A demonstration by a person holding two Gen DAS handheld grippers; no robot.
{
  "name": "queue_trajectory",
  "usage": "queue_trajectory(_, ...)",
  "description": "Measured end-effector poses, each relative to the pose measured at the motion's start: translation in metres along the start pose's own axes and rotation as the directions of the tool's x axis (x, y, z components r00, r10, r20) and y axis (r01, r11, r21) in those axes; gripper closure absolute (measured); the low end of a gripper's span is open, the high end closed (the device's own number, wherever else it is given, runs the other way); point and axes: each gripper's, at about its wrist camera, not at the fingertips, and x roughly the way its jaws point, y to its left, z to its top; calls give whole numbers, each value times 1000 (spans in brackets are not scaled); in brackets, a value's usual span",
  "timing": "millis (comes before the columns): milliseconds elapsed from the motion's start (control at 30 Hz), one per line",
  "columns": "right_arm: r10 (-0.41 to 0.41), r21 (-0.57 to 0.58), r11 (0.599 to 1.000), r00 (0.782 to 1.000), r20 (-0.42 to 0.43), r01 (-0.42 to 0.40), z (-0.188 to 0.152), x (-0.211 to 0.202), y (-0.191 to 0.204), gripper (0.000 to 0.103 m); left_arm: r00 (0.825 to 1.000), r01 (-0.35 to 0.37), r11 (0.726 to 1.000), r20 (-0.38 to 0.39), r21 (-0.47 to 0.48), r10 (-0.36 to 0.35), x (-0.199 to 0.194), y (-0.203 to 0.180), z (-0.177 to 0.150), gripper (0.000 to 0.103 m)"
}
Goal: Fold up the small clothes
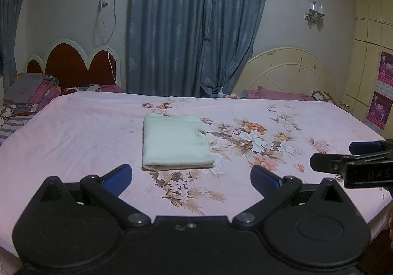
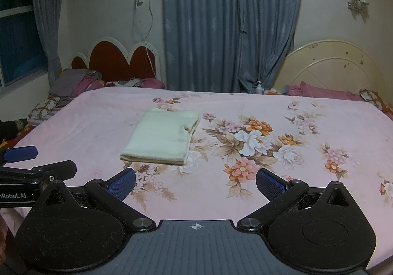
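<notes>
While both grippers hang above the near edge of the bed, the folded pale cream cloth rectangle lies flat on the pink floral bedsheet, well apart from either tool. In the left wrist view the cloth sits at about twelve o'clock from the left gripper, whose blue-padded black fingers are spread wide with nothing between them. In the right wrist view the same cloth lies at about eleven o'clock from the right gripper, whose fingers are likewise spread wide apart and empty. The cloth's folded edge faces the grippers, and a small rumpled notch shows on its right side. A large printed bouquet of white, orange and pink flowers lies just to the right of the cloth, at about one o'clock from the right gripper. Beyond the bed hang grey-blue patterned curtains, between a red scalloped headboard and a cream arched headboard.
</notes>
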Motion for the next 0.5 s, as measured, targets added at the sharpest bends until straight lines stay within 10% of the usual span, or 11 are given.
queue_trajectory(500, 3, -3, 1000, 1000, 2, -3, 1, 0, -3, 0, 1000, 13, 1000, -4, 11, -13, -1, -5, 1, 4)
